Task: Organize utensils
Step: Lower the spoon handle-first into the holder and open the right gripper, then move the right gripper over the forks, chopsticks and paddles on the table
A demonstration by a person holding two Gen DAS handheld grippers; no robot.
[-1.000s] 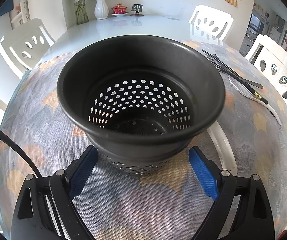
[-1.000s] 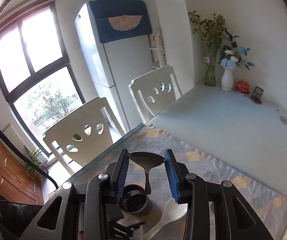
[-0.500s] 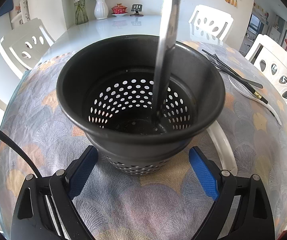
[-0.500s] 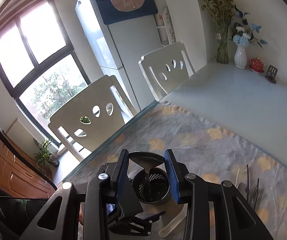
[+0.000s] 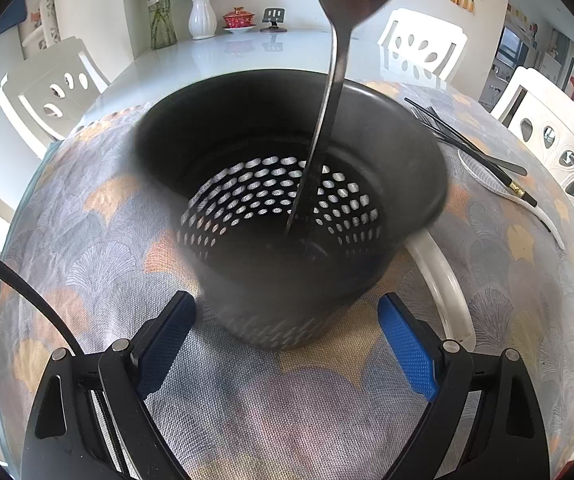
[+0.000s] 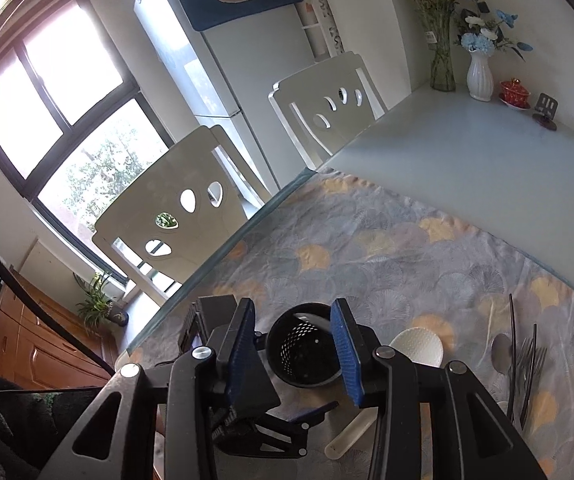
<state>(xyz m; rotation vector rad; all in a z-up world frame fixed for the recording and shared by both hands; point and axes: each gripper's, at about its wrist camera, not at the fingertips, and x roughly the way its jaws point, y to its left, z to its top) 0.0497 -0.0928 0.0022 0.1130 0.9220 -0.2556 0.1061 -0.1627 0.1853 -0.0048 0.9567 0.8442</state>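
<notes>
A black perforated utensil holder [image 5: 287,168] stands on the patterned cloth, blurred and leaning. My left gripper [image 5: 287,344] is open, its blue pads [image 5: 407,344] either side of the holder's base and clear of it. A metal spoon [image 5: 333,92] stands in the holder, handle down and bowl up. In the right wrist view my right gripper [image 6: 295,344] hangs over the holder [image 6: 303,356]. Its jaws are opening and its pads [image 6: 343,344] do not press on the spoon, whose bowl [image 6: 309,317] shows as a pale sliver between them.
A white rice paddle [image 6: 417,346] lies just right of the holder. Farther right lie black chopsticks [image 5: 467,144], forks [image 6: 527,364] and another spoon [image 6: 501,352]. White chairs surround the table; vases [image 5: 201,16] stand at its far end.
The spoon came down handle first into the holder. My right gripper sank towards the table and its jaws widened off the spoon. The holder jolted and now leans, blurred.
</notes>
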